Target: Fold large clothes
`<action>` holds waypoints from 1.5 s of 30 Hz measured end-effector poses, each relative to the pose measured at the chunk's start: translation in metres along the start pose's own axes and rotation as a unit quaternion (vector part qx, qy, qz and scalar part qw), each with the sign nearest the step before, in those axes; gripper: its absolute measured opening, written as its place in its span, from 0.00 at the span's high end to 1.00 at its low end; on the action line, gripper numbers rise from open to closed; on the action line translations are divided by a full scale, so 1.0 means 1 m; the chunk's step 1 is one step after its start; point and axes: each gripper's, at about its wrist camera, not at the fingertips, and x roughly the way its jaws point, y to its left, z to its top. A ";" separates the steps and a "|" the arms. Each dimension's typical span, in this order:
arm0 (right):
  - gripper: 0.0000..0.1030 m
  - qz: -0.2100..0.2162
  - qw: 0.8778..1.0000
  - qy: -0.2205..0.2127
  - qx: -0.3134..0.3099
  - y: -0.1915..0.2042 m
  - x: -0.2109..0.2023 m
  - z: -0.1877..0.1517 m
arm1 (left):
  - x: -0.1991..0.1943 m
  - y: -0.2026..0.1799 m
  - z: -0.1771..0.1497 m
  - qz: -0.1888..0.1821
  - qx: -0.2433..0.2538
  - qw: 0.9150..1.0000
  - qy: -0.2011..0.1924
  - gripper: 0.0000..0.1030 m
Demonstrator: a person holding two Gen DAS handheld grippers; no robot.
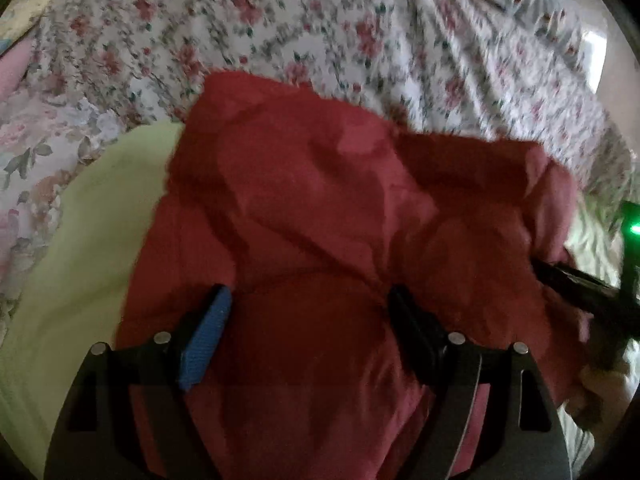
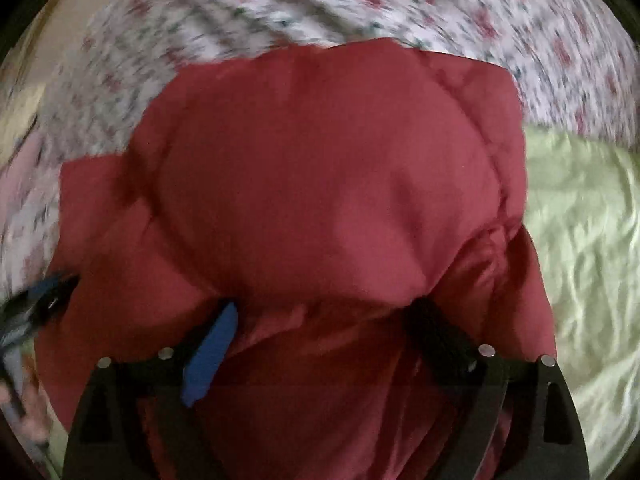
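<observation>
Here: puffy dark-red quilted jacket (image 2: 320, 184), bundled at frame centre on the floral bedsheet (image 2: 360, 4). Left gripper (image 1: 308, 308) and right gripper (image 2: 324, 320): jaws wide, gripping nothing. Advice: pinch a hem edge, not bulk.

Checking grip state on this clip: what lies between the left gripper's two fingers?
Only the red garment: in the left wrist view its cloth fills the gap of the open left gripper, and neither finger visibly pinches it.
</observation>
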 end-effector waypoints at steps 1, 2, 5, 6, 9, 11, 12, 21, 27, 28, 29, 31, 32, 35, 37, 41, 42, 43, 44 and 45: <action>0.13 0.000 1.000 0.001 0.005 -0.001 0.002 0.003 | -0.005 0.004 0.000 0.003 -0.003 1.000 -0.007 0.21; 0.13 -0.001 1.000 0.003 0.009 -0.002 0.005 0.006 | -0.008 0.008 0.000 0.011 -0.006 1.000 -0.011 0.21; 0.13 -0.004 1.000 0.007 0.014 -0.003 0.011 0.010 | 0.008 0.017 0.001 0.025 -0.011 1.000 0.009 0.21; 0.13 -0.004 1.000 0.007 0.014 -0.002 0.013 0.011 | 0.019 0.020 0.001 0.031 -0.013 0.999 0.021 0.21; 0.13 -0.002 1.000 0.006 0.015 0.000 0.016 0.014 | 0.042 0.027 0.000 0.034 -0.022 0.999 0.028 0.16; 0.13 0.001 1.000 0.006 0.016 0.000 0.018 0.013 | 0.052 0.031 0.002 0.032 -0.035 0.998 0.029 0.13; 0.13 0.002 1.000 0.007 0.018 -0.001 0.020 0.014 | 0.056 0.033 0.004 0.029 -0.040 0.998 0.033 0.13; 0.12 0.024 0.999 -0.001 0.032 -0.008 0.019 0.013 | 0.063 0.036 0.007 0.031 -0.037 0.998 0.038 0.09; 0.13 0.039 0.998 -0.013 0.046 -0.010 -0.004 0.006 | 0.059 0.036 0.007 0.028 -0.039 0.998 0.037 0.09; 0.13 0.041 0.998 -0.014 0.045 -0.010 -0.007 0.004 | 0.058 0.037 0.008 0.028 -0.038 0.998 0.037 0.09; 0.13 0.042 0.998 -0.015 0.045 -0.010 -0.010 0.003 | 0.055 0.037 0.007 0.025 -0.038 0.998 0.034 0.09; 0.13 0.045 0.998 -0.016 0.042 -0.010 -0.018 -0.005 | 0.051 0.039 0.006 0.019 -0.040 0.999 0.029 0.09; 0.13 0.046 0.998 -0.015 0.040 -0.010 -0.020 -0.007 | 0.049 0.040 0.005 0.016 -0.041 0.999 0.028 0.09; 0.13 0.048 0.998 -0.013 0.036 -0.013 -0.029 -0.013 | 0.044 0.041 0.002 0.012 -0.042 0.999 0.028 0.09; 0.13 0.048 0.998 -0.014 0.036 -0.017 -0.036 -0.016 | 0.041 0.043 0.003 0.009 -0.044 0.999 0.027 0.09; 0.11 0.040 0.998 -0.021 0.039 -0.027 -0.050 -0.018 | 0.032 0.049 0.004 -0.009 -0.050 0.998 0.023 0.09; 0.11 0.036 0.998 -0.022 0.039 -0.030 -0.052 -0.017 | 0.028 0.052 0.004 -0.017 -0.055 0.998 0.020 0.09; 0.11 0.030 0.999 -0.024 0.038 -0.033 -0.054 -0.017 | 0.022 0.055 0.004 -0.027 -0.062 0.998 0.015 0.09; 0.11 0.023 0.999 -0.026 0.036 -0.036 -0.057 -0.018 | 0.018 0.058 0.003 -0.033 -0.065 0.997 0.012 0.09; 0.11 0.017 0.999 -0.028 0.036 -0.041 -0.058 -0.019 | 0.012 0.060 0.003 -0.041 -0.069 0.997 0.007 0.09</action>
